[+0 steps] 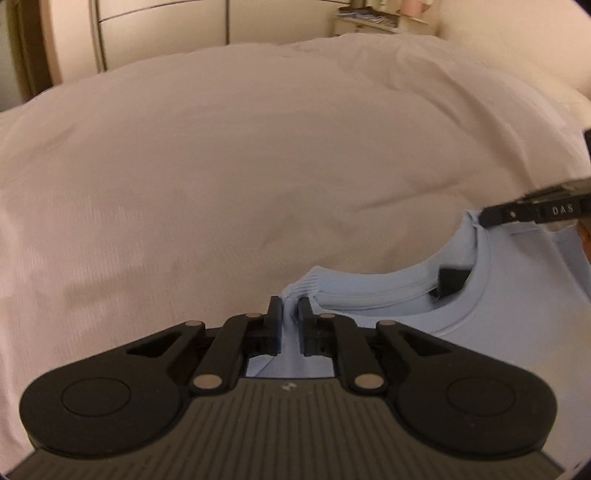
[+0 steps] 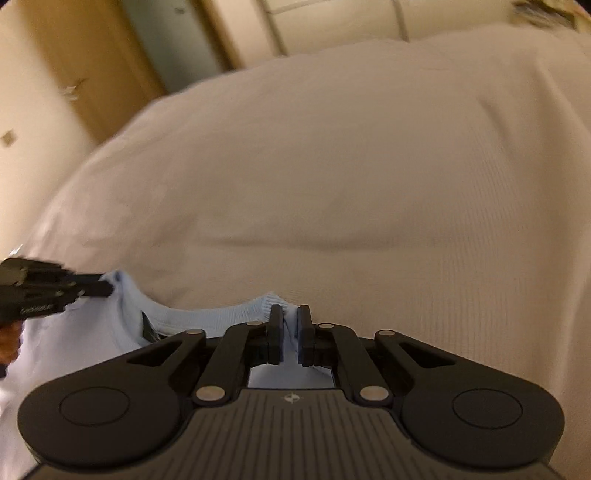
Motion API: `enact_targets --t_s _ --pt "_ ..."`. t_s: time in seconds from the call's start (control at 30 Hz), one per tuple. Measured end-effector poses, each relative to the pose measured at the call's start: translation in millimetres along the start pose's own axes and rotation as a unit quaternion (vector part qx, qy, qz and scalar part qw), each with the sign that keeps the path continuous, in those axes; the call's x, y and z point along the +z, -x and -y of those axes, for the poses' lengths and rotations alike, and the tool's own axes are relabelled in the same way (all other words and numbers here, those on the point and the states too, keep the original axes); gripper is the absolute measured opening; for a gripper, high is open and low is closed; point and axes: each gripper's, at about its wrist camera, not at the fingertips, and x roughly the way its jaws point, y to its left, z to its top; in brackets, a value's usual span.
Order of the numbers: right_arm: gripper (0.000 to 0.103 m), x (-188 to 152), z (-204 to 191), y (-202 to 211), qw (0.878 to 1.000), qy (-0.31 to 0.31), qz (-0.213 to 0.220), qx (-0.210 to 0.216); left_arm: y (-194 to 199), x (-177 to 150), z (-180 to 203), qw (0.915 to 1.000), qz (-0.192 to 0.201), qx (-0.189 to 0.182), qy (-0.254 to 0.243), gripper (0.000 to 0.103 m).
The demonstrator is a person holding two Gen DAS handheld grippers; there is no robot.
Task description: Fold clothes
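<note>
A light blue sweatshirt (image 1: 517, 295) with a ribbed collar and a dark neck label (image 1: 452, 279) hangs over a white bed. My left gripper (image 1: 289, 306) is shut on the collar at its left end. My right gripper (image 2: 288, 314) is shut on the collar at the other end; it also shows at the right edge of the left wrist view (image 1: 484, 218). The left gripper shows at the left edge of the right wrist view (image 2: 107, 288). The sweatshirt (image 2: 74, 339) stretches between the two grippers.
A white bedsheet (image 1: 240, 166) covers the bed ahead and fills most of both views (image 2: 351, 177). Cream wardrobe doors (image 1: 159, 26) stand beyond the bed. A shelf with clutter (image 1: 369, 18) is at the far right. A wooden door frame (image 2: 92, 55) is at the left.
</note>
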Motion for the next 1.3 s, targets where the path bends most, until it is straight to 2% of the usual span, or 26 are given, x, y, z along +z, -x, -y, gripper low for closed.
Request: enact_targets --t_s 0.07,0.1,0.13,0.17,0.2,0.23,0.3,0.33,0.4,0.5,0.6,0.7,0.77,0.8,0.83,0.93,1.03,1.17,1.3 --pt "0.007 -3 -5 -9 1.0 -0.005 -0.01 -0.024 -15 -6 8 0.9996 -0.013 0.026 -0.001 0.014" --pt "0.012 -5 -7 -14 0.999 -0.008 -0.015 -0.036 -17 -4 13 0.9991 -0.013 0.04 -0.005 0.02" --pt "0.026 -3 -11 -14 0.999 -0.01 -0.015 -0.046 -16 0 17 0.9983 -0.013 0.056 -0.004 0.024" --pt "0.036 1 -14 -10 0.998 -0.015 -0.011 -0.064 -13 5 18 0.9977 -0.011 0.067 0.004 0.033" --pt "0.051 3 -16 -2 0.996 -0.017 0.002 -0.084 -8 6 17 0.9973 -0.006 0.072 0.016 0.039" --pt "0.055 5 -18 9 0.994 -0.016 0.022 -0.104 1 8 12 0.9962 0.0 0.078 0.037 0.042" --pt "0.055 4 -21 33 0.99 -0.016 0.046 -0.136 18 10 5 0.9917 0.006 0.103 0.076 0.038" --pt "0.055 -1 -22 51 0.989 -0.019 0.054 -0.133 29 7 2 0.9893 0.007 0.113 0.093 0.034" --pt "0.055 -14 -31 76 0.99 -0.019 0.057 -0.125 56 -3 1 0.9879 0.007 0.105 0.114 0.033" --pt "0.053 -51 -55 98 0.994 0.001 0.029 -0.107 91 -33 20 0.992 0.001 0.089 0.089 0.032" --pt "0.046 -91 -74 93 0.995 -0.002 -0.016 -0.101 94 -69 35 0.9948 -0.035 0.077 0.058 0.033" --pt "0.044 -119 -65 85 0.985 -0.023 -0.054 -0.164 75 -93 29 0.9861 -0.087 0.118 0.078 0.033" --pt "0.044 -125 -59 91 0.977 -0.057 -0.058 -0.196 83 -90 20 0.9806 -0.092 0.134 0.109 0.032" --pt "0.045 -122 -59 102 0.977 -0.074 -0.045 -0.195 93 -85 22 0.9794 -0.089 0.139 0.115 0.029" --pt "0.05 -118 -64 116 0.978 -0.084 -0.032 -0.191 104 -80 26 0.9788 -0.085 0.145 0.117 0.029" --pt "0.059 -112 -92 154 0.976 -0.105 -0.012 -0.19 148 -74 48 0.9786 -0.091 0.148 0.11 0.039" --pt "0.072 -121 -117 195 0.975 -0.149 -0.017 -0.166 191 -71 75 0.9771 -0.112 0.144 0.11 0.044" --pt "0.074 -140 -166 231 0.974 -0.171 -0.035 -0.148 254 -77 105 0.9755 -0.128 0.139 0.112 0.053" --pt "0.078 -152 -214 262 0.975 -0.171 -0.04 -0.138 303 -87 130 0.9767 -0.124 0.138 0.108 0.054"
